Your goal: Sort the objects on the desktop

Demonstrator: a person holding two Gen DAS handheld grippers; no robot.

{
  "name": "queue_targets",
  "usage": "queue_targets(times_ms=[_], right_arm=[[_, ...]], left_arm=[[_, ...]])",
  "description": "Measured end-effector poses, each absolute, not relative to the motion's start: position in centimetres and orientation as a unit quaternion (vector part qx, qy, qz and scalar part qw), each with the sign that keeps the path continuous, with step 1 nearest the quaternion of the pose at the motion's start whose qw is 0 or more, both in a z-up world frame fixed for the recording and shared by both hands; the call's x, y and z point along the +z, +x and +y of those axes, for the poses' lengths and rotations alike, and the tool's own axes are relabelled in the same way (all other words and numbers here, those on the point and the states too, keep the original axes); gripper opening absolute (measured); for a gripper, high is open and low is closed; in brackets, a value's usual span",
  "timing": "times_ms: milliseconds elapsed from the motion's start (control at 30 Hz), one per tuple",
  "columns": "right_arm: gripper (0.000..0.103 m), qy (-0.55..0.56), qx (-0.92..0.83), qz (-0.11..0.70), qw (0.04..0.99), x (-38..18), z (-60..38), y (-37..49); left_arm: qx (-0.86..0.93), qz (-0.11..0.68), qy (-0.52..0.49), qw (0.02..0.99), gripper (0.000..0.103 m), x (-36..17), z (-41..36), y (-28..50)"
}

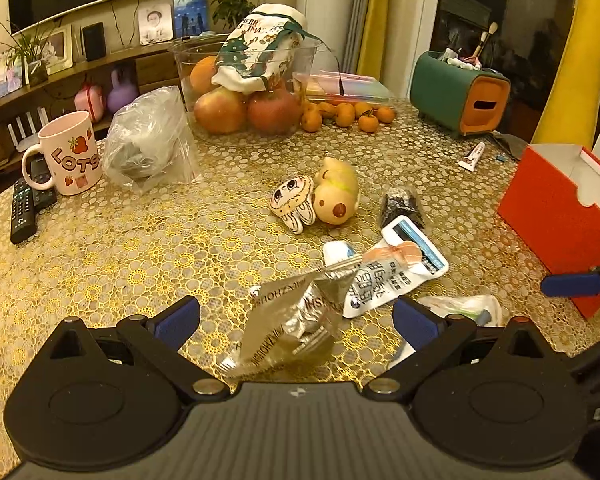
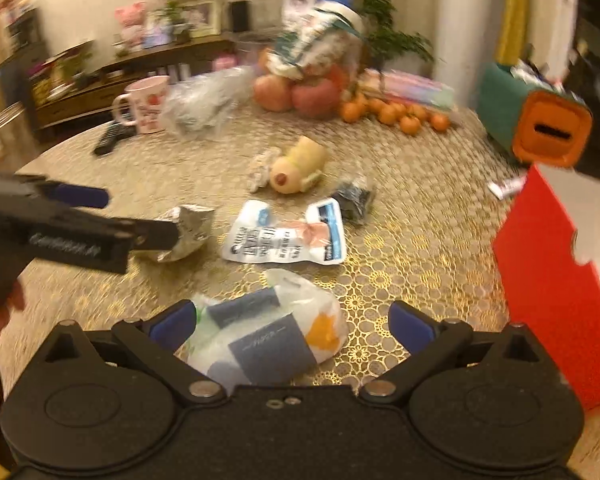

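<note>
Left gripper [image 1: 296,322]: the jaws are spread wide and nothing is held; a blue pad is seen on either side of the foil packet.
Foil packet [image 1: 290,320]: it is crumpled, partly upright, and is seen between the left jaws and just ahead of them. Its long axis runs roughly from near-left to far-right. Whether the pads touch it cannot be told.
White pouch [image 1: 394,276]: it is laid flat on the bench [image 1: 140,256], just right of and beyond the foil packet.
Right gripper [image 2: 292,328]: the jaws are spread wide and nothing is held.
Plastic bag [image 2: 272,336]: it lies on the bench between the right jaws, nearer the left pad; its long axis runs across the opening, slanted.
Red box [image 2: 548,292]: it stands open at the right edge, nearer the right gripper, and is judged the likely bin.
Deciding relation: each item is already bracketed by its own jaws, so closing is judged to be the next need.
</note>
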State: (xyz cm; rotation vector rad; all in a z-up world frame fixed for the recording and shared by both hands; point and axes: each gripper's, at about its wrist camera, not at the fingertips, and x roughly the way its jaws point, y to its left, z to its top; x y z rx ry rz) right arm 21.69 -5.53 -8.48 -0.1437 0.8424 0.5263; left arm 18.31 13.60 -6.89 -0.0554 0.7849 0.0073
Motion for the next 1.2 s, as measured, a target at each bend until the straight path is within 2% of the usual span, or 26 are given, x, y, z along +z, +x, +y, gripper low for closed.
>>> queue_targets(times_ms=[200, 500, 800, 1000, 1067, 1200], right_arm=[[0.102, -0.030, 0.198, 0.438, 0.877, -9.8, -4.8, 23.1], [0.101, -0.046, 0.151, 0.474, 0.866, -12.1, -3.1, 22.8], [0.096, -0.048, 0.175, 0.490, 0.853, -13.2, -3.4, 21.9], [0.086, -0.050, 0.188, 0.483, 0.854, -13.0, -3.2, 21.8], [0.080, -0.047, 0.190, 0.481, 0.855, -12.9, -3.4, 21.8], [0.071, -0.041, 0.190, 0.476, 0.858, -12.7, -3.7, 21.8]], left_arm=[[0.008, 0.390, -0.020, 0.921, 0.103, -7.8, 14.0, 19.4], [0.013, 0.402, -0.003, 0.916, 0.103, -9.5, 14.0, 20.3], [0.020, 0.418, -0.002, 0.908, 0.103, -11.3, 13.9, 21.9], [0.022, 0.420, 0.006, 0.907, 0.102, -12.2, 13.7, 22.1], [0.022, 0.419, 0.010, 0.908, 0.099, -12.3, 13.6, 22.1], [0.018, 0.423, 0.013, 0.906, 0.082, -12.4, 13.2, 22.0]])
